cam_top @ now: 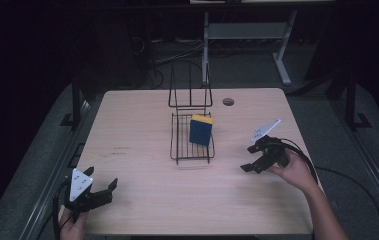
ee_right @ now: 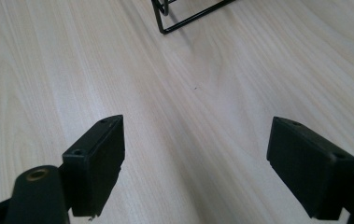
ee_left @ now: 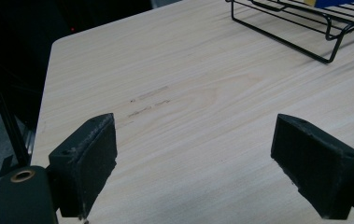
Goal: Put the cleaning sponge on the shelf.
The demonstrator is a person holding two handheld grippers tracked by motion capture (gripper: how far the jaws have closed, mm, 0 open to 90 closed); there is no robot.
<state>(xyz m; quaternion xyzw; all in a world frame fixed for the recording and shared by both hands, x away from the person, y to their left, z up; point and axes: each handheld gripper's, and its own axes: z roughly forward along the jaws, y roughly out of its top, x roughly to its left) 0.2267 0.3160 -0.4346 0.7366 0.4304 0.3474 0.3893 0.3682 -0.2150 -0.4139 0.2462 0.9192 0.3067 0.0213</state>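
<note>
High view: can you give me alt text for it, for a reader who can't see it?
A black wire rack holding a blue and yellow sponge sits mid-table. The left gripper is open at the near left corner; the right gripper is open right of the rack, empty.

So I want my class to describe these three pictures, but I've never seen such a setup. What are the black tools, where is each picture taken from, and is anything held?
A person sits at a wooden table with a hand-held gripper in each hand: the left gripper and the right gripper. One picture looks down from above. The other two come from cameras riding on each gripper, looking past its black fingers at the tabletop. Mid-table stands a black wire rack with a blue and yellow sponge in it. Both grippers are open and hold nothing.
</note>
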